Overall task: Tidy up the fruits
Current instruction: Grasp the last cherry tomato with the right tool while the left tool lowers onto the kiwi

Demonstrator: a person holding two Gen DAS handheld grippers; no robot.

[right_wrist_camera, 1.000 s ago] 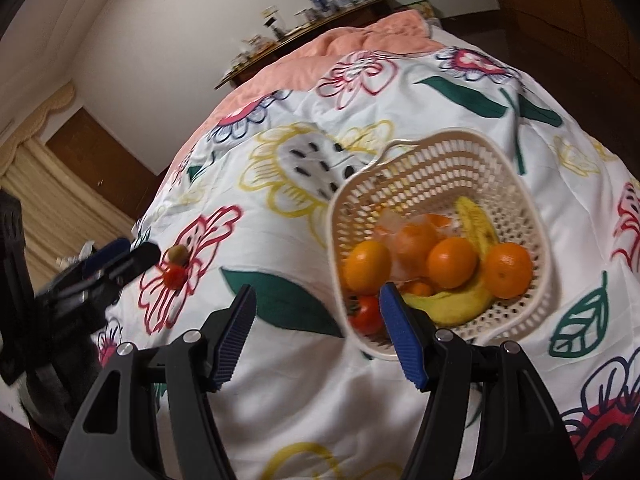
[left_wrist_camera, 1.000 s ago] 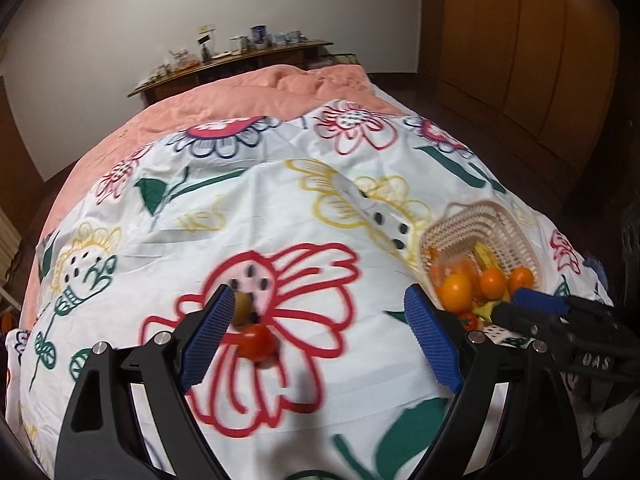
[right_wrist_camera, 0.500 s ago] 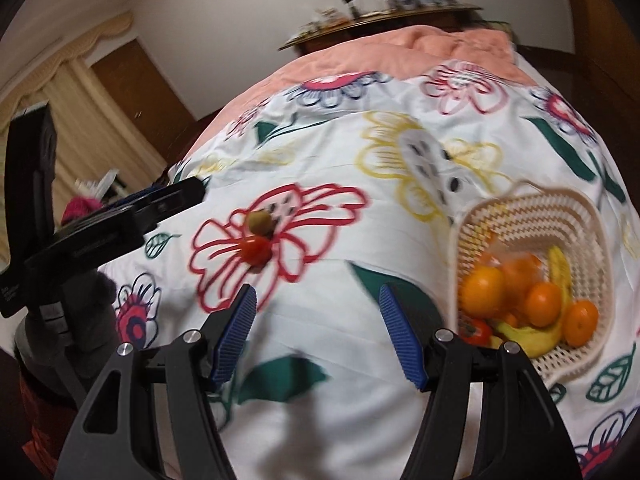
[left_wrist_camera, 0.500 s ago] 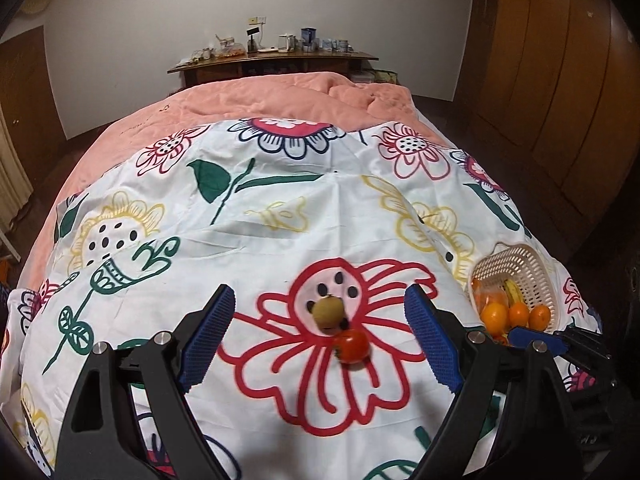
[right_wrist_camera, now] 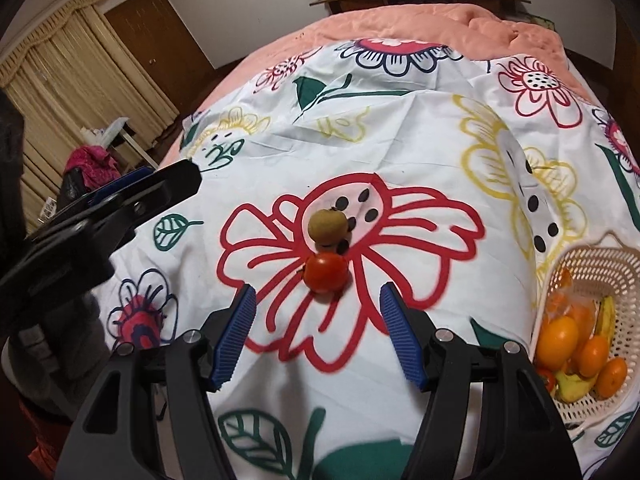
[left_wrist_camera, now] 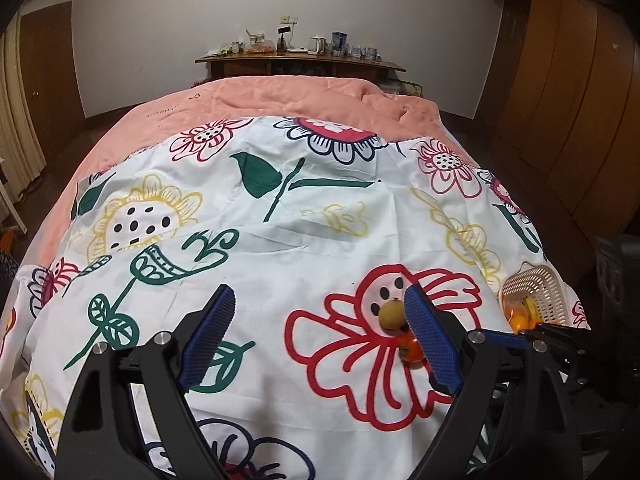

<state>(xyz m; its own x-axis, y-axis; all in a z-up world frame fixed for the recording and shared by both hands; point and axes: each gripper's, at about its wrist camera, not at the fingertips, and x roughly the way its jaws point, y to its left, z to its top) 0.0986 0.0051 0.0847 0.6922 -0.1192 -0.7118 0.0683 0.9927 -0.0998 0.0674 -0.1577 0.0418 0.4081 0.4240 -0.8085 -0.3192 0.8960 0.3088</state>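
**Right gripper re-aimed from basket to loose fruit**

We swung the right gripper [right_wrist_camera: 316, 332], jaws apart and empty, off the basket [right_wrist_camera: 592, 264] onto the tomato [right_wrist_camera: 326, 272] and kiwi [right_wrist_camera: 328, 226] touching on the floral sheet [right_wrist_camera: 420, 152]. Left gripper [left_wrist_camera: 320, 344] stood wide, empty; its finger partly hid both fruits.
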